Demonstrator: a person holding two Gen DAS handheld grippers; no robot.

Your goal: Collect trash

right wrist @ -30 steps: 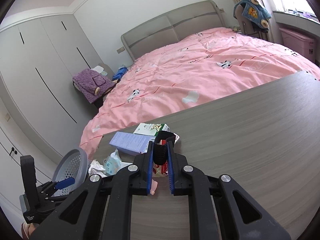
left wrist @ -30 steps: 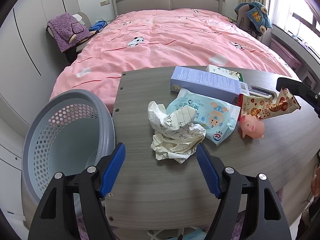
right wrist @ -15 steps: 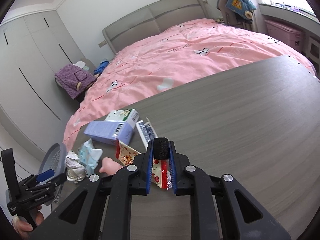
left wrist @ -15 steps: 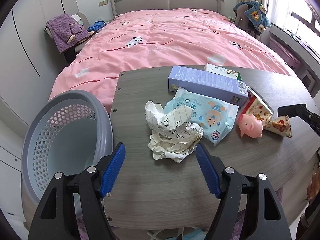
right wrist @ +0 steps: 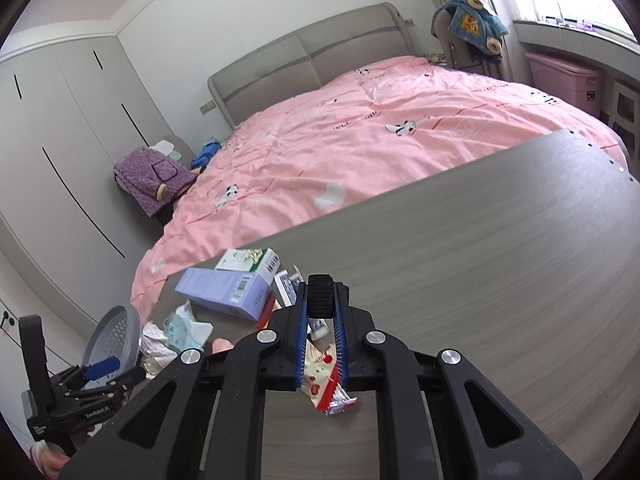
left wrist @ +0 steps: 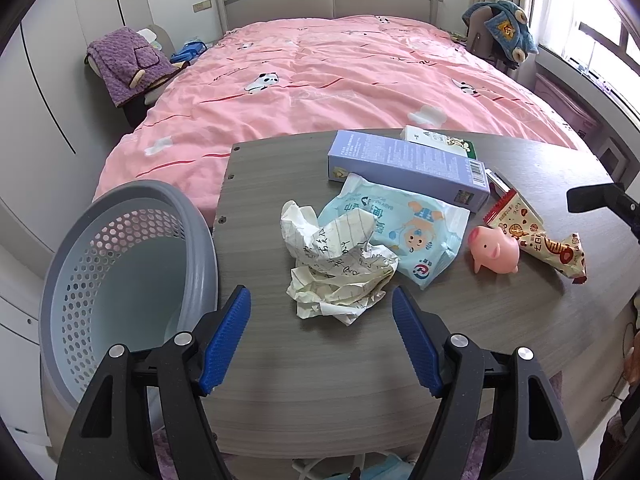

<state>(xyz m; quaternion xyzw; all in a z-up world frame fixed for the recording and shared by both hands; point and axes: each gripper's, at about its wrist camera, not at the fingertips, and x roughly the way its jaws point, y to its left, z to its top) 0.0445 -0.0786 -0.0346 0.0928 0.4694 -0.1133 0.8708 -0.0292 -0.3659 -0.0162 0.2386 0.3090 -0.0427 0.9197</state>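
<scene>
Crumpled lined paper (left wrist: 340, 268) lies on the grey table (left wrist: 320, 380), just beyond my open left gripper (left wrist: 320, 300), whose blue fingers straddle it without touching. A red-and-cream snack wrapper (left wrist: 532, 236) lies flat beside a pink pig toy (left wrist: 494, 254). My right gripper (left wrist: 592, 198) hovers to the right of the wrapper, apart from it. In the right wrist view the wrapper (right wrist: 320, 380) shows on the table beneath the right gripper (right wrist: 320, 292), whose jaws are closing with nothing between the tips. A grey perforated basket (left wrist: 192, 216) stands at the table's left end.
A blue wipes pack (left wrist: 412, 236), a lilac box (left wrist: 404, 168) and a white-green box (left wrist: 440, 140) lie further back on the table. A pink bed (left wrist: 340, 80) fills the room behind. The left gripper (right wrist: 108, 364) shows by the basket (right wrist: 116, 332).
The right gripper held the snack wrapper in the air, lowered it to the table beside the pig, let it go and drew back to the right. The left gripper stayed put.
</scene>
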